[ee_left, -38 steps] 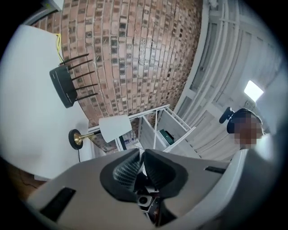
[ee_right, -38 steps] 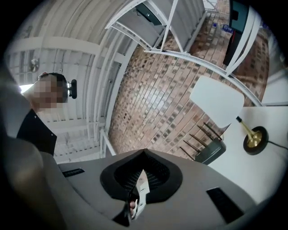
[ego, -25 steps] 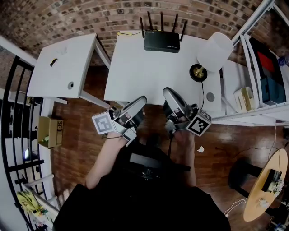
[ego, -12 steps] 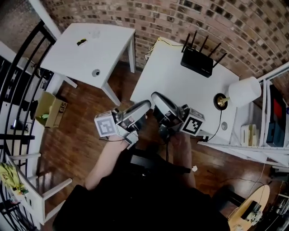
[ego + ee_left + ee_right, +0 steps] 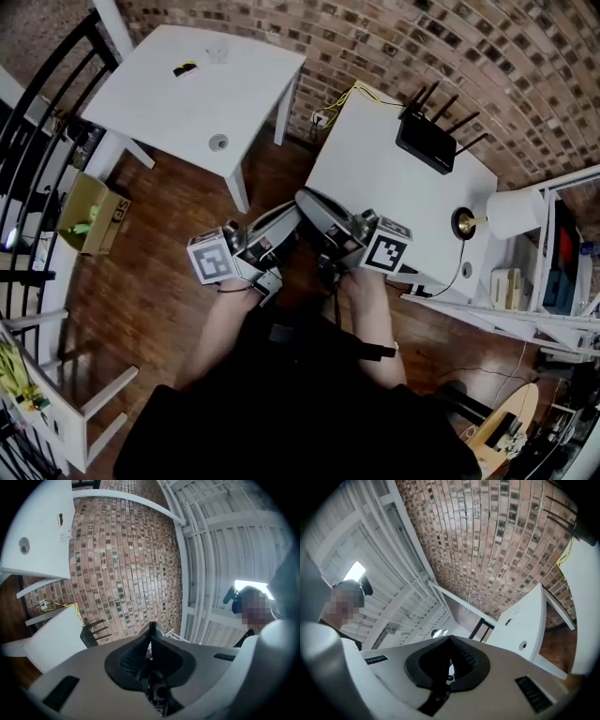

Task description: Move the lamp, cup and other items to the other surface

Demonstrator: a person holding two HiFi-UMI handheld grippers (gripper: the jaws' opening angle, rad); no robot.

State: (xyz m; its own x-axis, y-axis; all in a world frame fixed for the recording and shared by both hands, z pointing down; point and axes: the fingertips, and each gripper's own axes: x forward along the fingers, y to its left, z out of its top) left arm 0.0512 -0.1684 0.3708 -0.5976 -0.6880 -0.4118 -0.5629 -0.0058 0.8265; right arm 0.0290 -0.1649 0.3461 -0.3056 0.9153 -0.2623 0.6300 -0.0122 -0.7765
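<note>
**Lamp (image 5: 509,212) not yet moved, both grippers empty**

Lamp, cup and the rest are split between two white tables set against a brick wall. At far left a cardboard box (image 5: 89,212) sits on the wooden floor. Beside it, the left table (image 5: 155,108) carries a small yellow-and-black item (image 5: 185,68) and, just beside that, what looks like a clear cup (image 5: 217,52). It is too small to be sure.

Between the tables, the left gripper (image 5: 294,212) and the right gripper (image 5: 303,198) are held close together over the floor. Each has its jaws pressed together with nothing between them, as each gripper's own view shows.

On the right table (image 5: 370,164) a black router (image 5: 427,141) stands near the wall. The lamp is at the table's far right edge, its cord trailing off the side.

If the left table is the destination, the small things look done. The lamp, and perhaps the router, remain to be carried.
</note>
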